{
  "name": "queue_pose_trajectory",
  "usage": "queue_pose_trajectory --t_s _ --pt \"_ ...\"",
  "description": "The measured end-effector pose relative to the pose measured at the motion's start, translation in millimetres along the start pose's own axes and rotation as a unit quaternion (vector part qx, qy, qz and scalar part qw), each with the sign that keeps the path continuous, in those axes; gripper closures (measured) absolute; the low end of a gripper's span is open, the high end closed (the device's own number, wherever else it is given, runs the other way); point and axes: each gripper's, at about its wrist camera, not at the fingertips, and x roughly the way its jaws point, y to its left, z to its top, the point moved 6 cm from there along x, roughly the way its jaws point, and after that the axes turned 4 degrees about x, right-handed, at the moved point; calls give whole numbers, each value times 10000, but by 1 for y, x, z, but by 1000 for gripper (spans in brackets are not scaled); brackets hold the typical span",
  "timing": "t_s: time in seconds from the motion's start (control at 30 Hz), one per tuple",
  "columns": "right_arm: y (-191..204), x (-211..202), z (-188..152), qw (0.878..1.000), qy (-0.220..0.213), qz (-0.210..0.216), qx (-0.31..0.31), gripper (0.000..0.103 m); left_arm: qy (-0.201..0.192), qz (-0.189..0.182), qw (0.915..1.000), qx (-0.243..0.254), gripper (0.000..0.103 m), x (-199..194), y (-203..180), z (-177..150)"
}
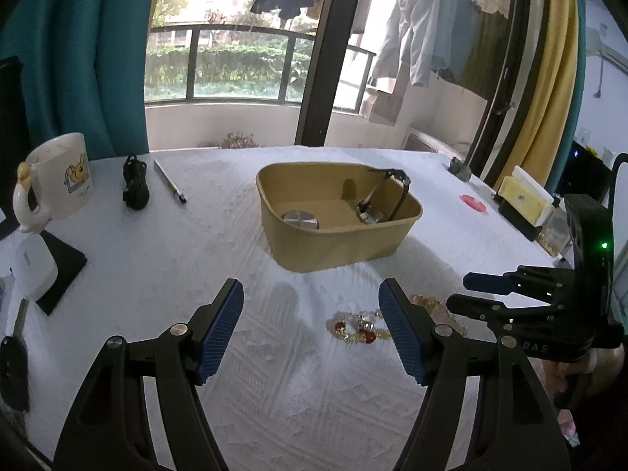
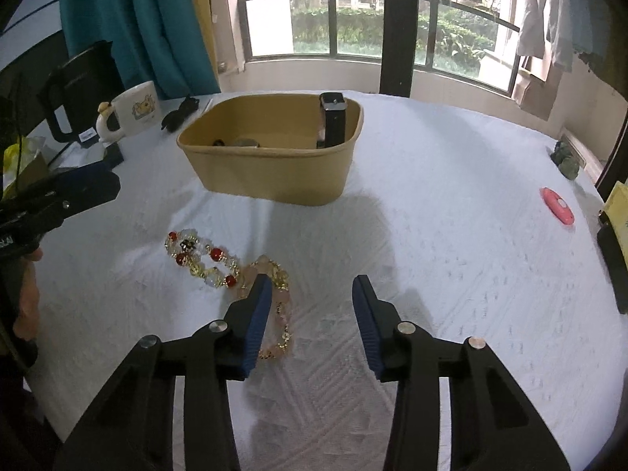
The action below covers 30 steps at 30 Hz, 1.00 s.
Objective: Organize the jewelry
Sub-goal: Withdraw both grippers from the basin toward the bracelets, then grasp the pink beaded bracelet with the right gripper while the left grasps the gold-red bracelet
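Right gripper (image 2: 312,324) poised over the pink bead bracelet (image 2: 274,310), fingers parted and empty.

On the white-clothed counter (image 2: 431,235) the pink bracelet lies partly under the right gripper's left finger, touching the red, clear and gold bead bracelet (image 2: 200,257) at its 10 o'clock; the tan oval bin (image 2: 271,180), holding a black-strapped watch (image 2: 333,121), sits at 12 o'clock. Best to shift toward 9 o'clock so one strand sits between the fingers, then pinch the pink beads alone. The left gripper (image 1: 312,329) is wide open, holding nothing.
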Motion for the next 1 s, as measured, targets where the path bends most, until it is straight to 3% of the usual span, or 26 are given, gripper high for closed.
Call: queue_pose_trajectory --t_s 0.13,0.47,1.0 --pt "5 6 -3 9999 93 72 -83 67 124 69 9999 -6 28 7 3 -4" --pt "11 18 -7 9994 244 156 -186 94 542 25 9985 82 29 27 1 -16" --pt "-2 7 3 9996 -64 252 -83 94 1212 206 9915 429 31 55 -8 -23"
